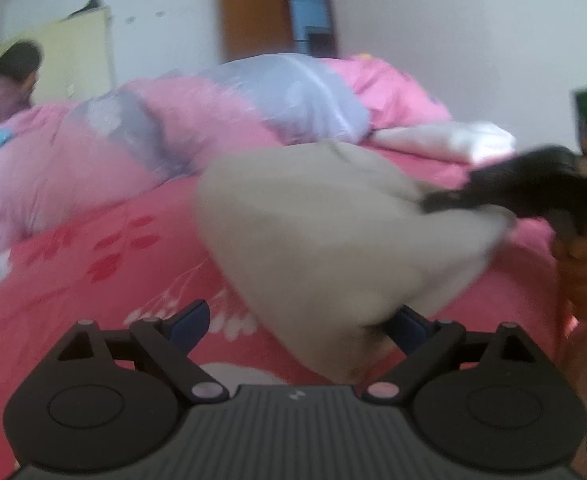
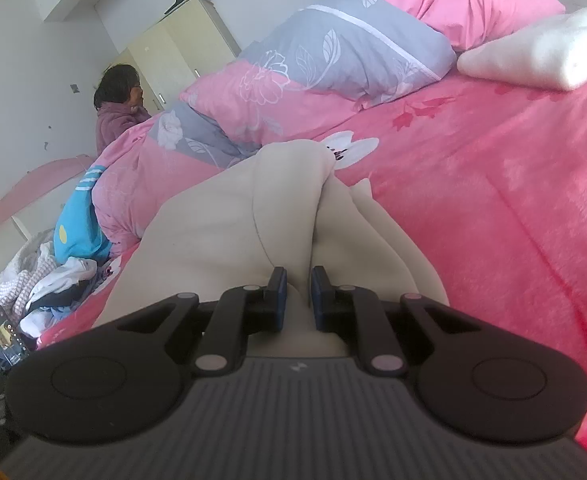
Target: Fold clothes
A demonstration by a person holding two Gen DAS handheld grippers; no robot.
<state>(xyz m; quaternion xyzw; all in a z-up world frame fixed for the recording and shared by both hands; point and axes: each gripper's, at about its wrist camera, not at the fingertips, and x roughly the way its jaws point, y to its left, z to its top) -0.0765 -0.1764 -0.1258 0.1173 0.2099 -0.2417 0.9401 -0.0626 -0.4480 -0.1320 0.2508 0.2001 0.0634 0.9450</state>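
A beige garment (image 1: 325,224) hangs above the pink bed sheet (image 1: 93,272). My left gripper (image 1: 297,320) is open; the cloth drapes over its right finger (image 1: 409,328), the left finger (image 1: 191,318) is bare. My right gripper (image 2: 298,296) is shut on a fold of the beige garment (image 2: 229,224), which bunches ahead of it. The right gripper also shows at the right of the left wrist view (image 1: 533,184), holding the cloth's far edge. The left wrist view is blurred.
A pink and grey quilt (image 2: 293,68) is heaped along the far side of the bed. A folded white garment (image 2: 541,52) lies at the far right. A pile of clothes (image 2: 53,280) lies at the left. A person (image 2: 117,108) stands by a cabinet (image 2: 173,52).
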